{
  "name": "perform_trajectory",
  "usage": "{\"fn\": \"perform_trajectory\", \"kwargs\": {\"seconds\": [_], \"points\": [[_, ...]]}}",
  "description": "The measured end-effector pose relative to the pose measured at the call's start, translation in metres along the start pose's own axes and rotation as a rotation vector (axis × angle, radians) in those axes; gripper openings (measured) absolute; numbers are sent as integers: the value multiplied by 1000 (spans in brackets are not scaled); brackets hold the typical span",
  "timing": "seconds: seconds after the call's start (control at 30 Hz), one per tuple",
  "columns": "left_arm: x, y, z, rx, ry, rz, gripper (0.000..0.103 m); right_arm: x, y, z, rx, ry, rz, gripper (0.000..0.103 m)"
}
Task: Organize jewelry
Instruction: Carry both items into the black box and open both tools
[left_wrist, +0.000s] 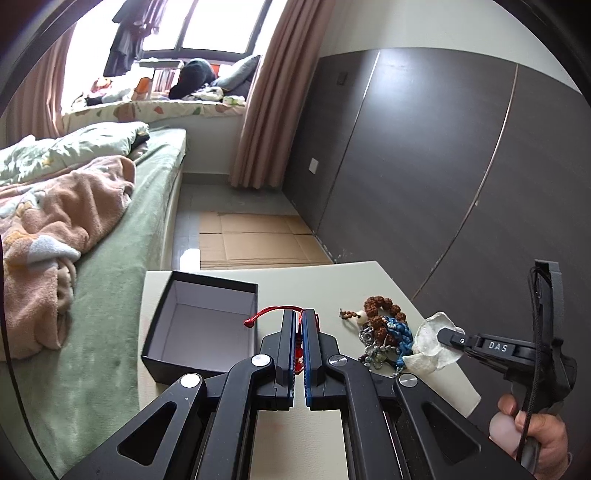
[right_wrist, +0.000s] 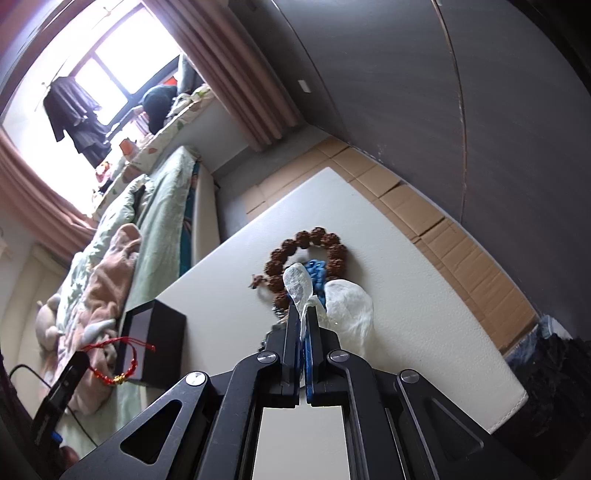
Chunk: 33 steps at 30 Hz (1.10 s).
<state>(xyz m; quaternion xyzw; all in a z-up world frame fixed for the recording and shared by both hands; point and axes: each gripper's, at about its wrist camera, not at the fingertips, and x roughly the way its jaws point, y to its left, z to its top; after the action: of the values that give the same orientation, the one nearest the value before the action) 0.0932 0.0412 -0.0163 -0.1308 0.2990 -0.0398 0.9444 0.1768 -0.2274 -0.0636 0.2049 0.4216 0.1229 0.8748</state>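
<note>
My left gripper (left_wrist: 300, 314) is shut on a red string bracelet (left_wrist: 264, 313), held over the white table (left_wrist: 306, 284) beside the open black box (left_wrist: 207, 325). From the right wrist view that red string bracelet (right_wrist: 117, 374) dangles with a gold charm from the left gripper (right_wrist: 82, 357) in front of the black box (right_wrist: 155, 343). My right gripper (right_wrist: 305, 311) is shut on a white translucent pouch (right_wrist: 295, 284) lifted over the jewelry pile (left_wrist: 384, 332). That pile holds a brown bead bracelet (right_wrist: 306, 240), a blue braided cord (right_wrist: 317, 268) and silver chains. The right gripper (left_wrist: 445, 338) shows at the right, pinching the white pouch (left_wrist: 432, 328).
A bed (left_wrist: 110, 258) with a green sheet and pink blanket lies left of the table. Flattened cardboard (left_wrist: 255, 240) covers the floor beyond. Dark wardrobe panels (left_wrist: 424, 166) stand to the right. A hand (left_wrist: 535, 432) grips the right tool's handle.
</note>
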Motion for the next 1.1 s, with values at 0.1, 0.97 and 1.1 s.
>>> {"fn": "perform_trajectory", "kwargs": {"seconds": [0.1,0.97,1.1], "points": [[-4,9,4,-17,-14,10,3,-3,12,-2,-14,-12,79,3],[31,82,27,-272,65,51,70,50,139,-14,-212,55,466,3],[22,86,31,-268,5,104,84,61,150,-12,-232,84,486,3]]}}
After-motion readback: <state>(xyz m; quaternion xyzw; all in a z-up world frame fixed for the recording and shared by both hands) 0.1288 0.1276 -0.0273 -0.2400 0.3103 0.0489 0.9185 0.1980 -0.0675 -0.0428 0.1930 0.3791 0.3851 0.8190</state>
